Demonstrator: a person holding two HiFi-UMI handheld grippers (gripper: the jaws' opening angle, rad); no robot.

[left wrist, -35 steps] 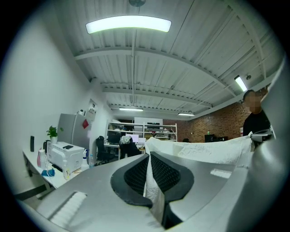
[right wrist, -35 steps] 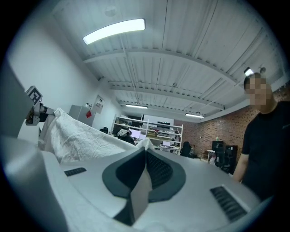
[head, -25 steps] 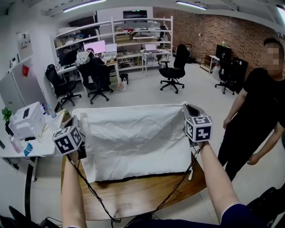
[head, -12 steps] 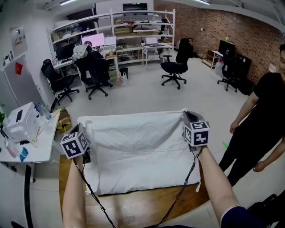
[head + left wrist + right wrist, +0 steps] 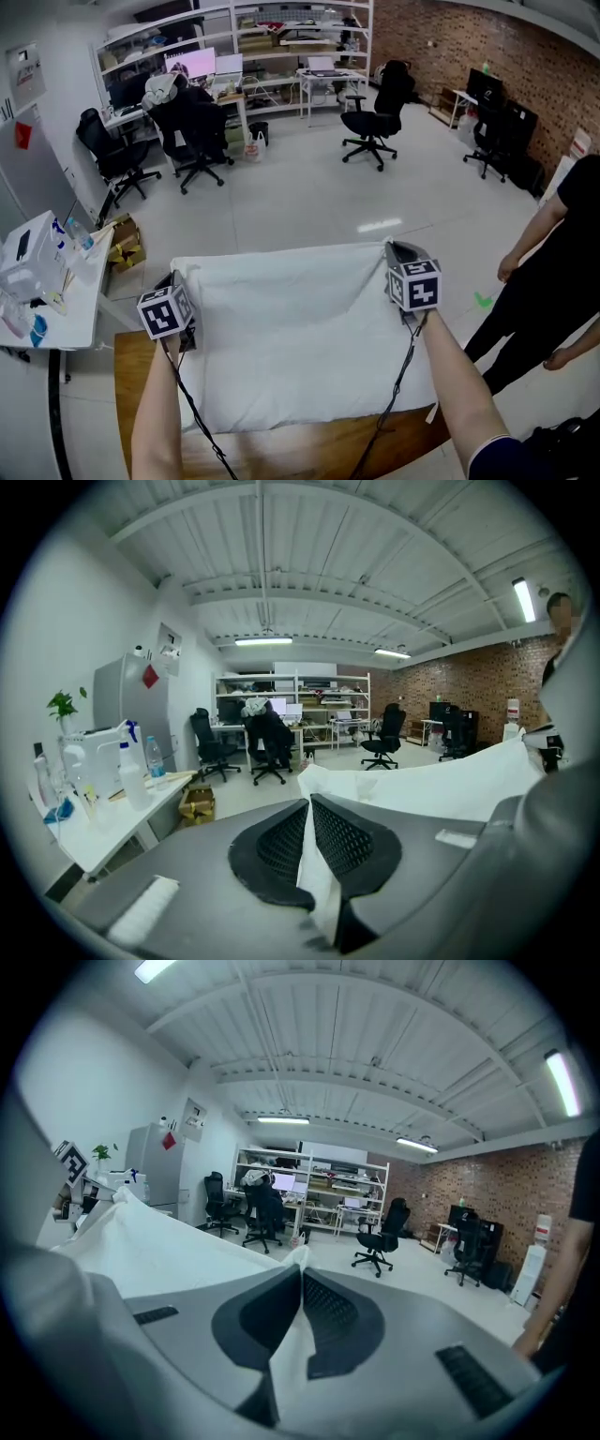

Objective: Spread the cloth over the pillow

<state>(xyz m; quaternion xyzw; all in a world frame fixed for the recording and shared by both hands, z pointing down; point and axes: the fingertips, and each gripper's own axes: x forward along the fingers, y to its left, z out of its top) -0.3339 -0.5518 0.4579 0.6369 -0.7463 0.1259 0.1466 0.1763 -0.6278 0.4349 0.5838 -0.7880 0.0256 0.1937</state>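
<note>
Left gripper [image 5: 307,829]: the jaws are clamping tight on the far left corner of the cloth [image 5: 291,337], with a fold of fabric running between the pads.
Right gripper [image 5: 298,1312]: the jaws are pinching the far right corner in the same way.
Cloth: the white sheet is stretching between both grippers, and its near edge is lying on the table [image 5: 281,448].
Table: a wooden top is showing below that near edge.
Bystander: a person [image 5: 548,281] in black is standing to the right of the table.
</note>
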